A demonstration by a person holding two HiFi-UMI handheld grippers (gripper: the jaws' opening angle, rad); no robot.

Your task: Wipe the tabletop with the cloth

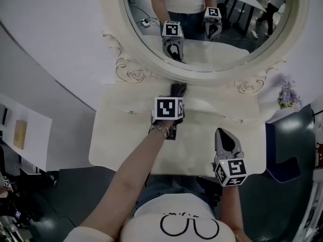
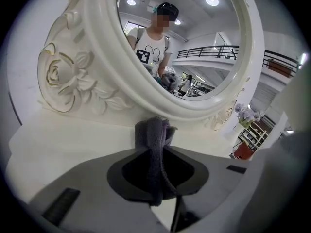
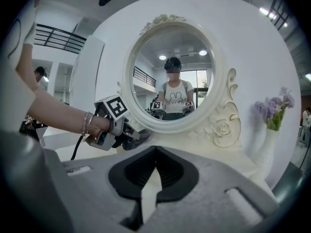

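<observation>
Our left gripper (image 1: pixel 176 95) clamps the cloth (image 2: pixel 154 135) on the tabletop (image 1: pixel 121 135), centre frame below the mirror (image 1: pixel 132 49). Our right gripper (image 3: pixel 155 148) hangs closed and empty. We judge wiping underway; next, sweep the cloth across the bare lower surface.

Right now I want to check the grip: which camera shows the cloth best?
The left gripper view: the cloth sits centred, pinched in the left claw. The head view shows only its dark tip past the marker cube; the right gripper view, a small dark bit.
</observation>
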